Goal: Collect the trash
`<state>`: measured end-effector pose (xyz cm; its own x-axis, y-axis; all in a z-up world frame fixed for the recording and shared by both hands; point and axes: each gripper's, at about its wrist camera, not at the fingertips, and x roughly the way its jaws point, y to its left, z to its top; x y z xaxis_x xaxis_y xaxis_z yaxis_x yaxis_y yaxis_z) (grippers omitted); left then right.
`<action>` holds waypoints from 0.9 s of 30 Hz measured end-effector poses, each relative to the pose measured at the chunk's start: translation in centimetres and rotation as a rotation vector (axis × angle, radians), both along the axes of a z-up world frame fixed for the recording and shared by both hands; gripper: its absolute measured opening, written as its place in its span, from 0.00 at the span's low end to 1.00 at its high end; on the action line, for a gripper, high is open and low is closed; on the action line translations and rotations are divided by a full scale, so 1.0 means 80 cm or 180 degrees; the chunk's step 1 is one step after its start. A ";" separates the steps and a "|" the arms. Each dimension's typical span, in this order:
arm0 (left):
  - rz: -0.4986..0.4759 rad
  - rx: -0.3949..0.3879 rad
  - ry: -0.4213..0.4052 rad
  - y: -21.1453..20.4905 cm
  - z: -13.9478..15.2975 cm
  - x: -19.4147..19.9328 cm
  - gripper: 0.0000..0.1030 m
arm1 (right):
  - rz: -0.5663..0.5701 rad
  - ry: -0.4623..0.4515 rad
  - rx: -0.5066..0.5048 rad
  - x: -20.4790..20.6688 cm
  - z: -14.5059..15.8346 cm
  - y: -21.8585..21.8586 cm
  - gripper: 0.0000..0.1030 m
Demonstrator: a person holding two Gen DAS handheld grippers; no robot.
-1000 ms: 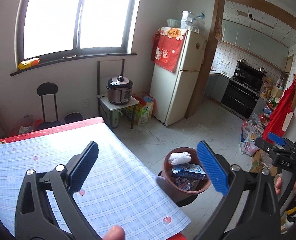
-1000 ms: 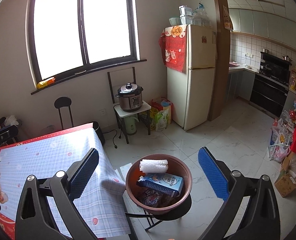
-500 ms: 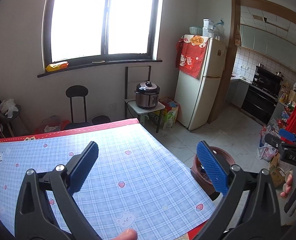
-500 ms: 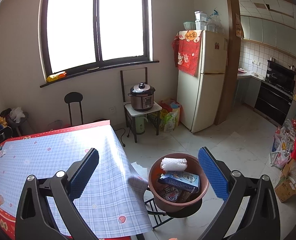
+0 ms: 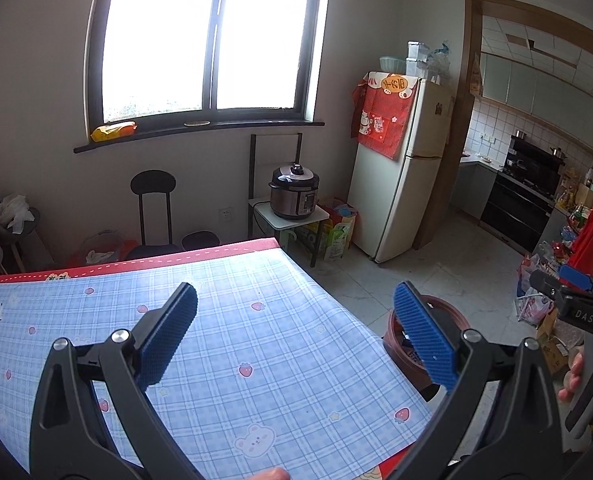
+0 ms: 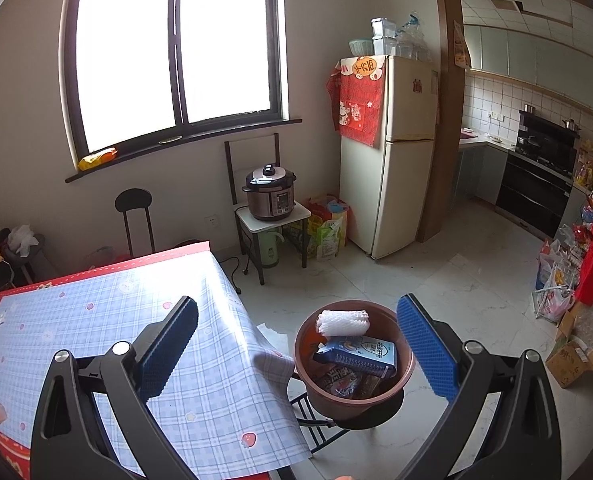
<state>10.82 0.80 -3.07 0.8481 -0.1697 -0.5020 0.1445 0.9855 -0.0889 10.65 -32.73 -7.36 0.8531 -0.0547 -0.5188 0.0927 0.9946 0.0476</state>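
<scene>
A table (image 5: 256, 340) draped in a blue checked cloth with strawberry prints is filling the lower left of both views. The left gripper (image 5: 296, 336) is hovering over it, its blue pads spread wide and grasping nothing. The right gripper (image 6: 296, 340) is likewise spread and empty, hanging above the table's edge. At its 1 o'clock a brown bin (image 6: 354, 394) is sitting on a dark stool just beside the table, holding a white foam net (image 6: 342, 321), a blue packet (image 6: 358, 354) and other wrappers. Across the pale tiled floor, a pressure cooker (image 6: 270, 194) is resting on a small stand at 12 o'clock under a bright window (image 6: 176, 56); a cream fridge (image 6: 388, 152) is standing at 2 o'clock.
</scene>
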 end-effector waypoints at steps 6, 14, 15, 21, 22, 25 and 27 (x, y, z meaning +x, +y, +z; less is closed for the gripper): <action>-0.0030 0.0021 0.0046 -0.009 -0.004 0.006 0.94 | -0.0042 0.0014 -0.0006 0.004 -0.002 -0.006 0.95; -0.0066 0.0050 0.0070 -0.015 -0.008 0.005 0.94 | -0.0062 0.0018 -0.0010 0.006 -0.003 -0.010 0.95; -0.0070 0.0052 0.0071 -0.016 -0.009 0.005 0.94 | -0.0068 0.0016 -0.0010 0.006 -0.003 -0.011 0.95; -0.0077 0.0084 0.0072 -0.020 -0.007 0.007 0.94 | -0.0084 0.0012 -0.0015 0.006 -0.003 -0.017 0.95; -0.0079 0.0083 0.0073 -0.020 -0.007 0.007 0.94 | -0.0084 0.0012 -0.0014 0.006 -0.003 -0.017 0.95; -0.0084 0.0079 0.0079 -0.021 -0.008 0.007 0.95 | -0.0084 0.0012 -0.0015 0.006 -0.003 -0.018 0.95; -0.0090 0.0074 0.0088 -0.022 -0.008 0.009 0.94 | -0.0090 0.0012 -0.0020 0.005 -0.002 -0.018 0.95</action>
